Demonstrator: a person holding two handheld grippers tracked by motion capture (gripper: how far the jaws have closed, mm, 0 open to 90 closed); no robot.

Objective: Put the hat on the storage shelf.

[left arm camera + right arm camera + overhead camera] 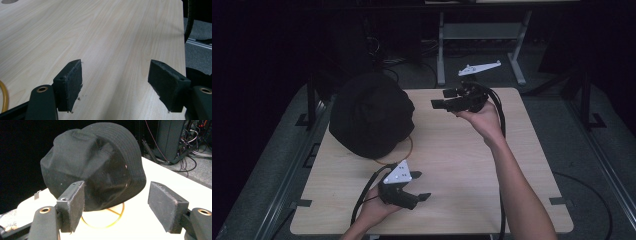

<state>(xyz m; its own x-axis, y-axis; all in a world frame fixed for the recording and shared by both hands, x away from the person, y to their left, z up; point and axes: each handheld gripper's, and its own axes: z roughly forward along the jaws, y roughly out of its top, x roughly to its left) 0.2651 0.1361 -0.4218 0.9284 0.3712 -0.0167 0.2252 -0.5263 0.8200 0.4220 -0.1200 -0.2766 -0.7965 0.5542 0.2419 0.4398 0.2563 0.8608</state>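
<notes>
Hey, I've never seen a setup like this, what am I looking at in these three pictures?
A person at a wooden table holds a handheld grasping tool in each hand. The high view looks down from above: the left tool sits near the table's front edge, and the right tool is raised and points toward a black hat. The other two pictures come from cameras riding on the tools. The right one faces the hat, which rests on a yellow ring; the left one faces bare tabletop. Both tools are open and hold nothing.

the black hat hides most of the yellow ring.
</notes>
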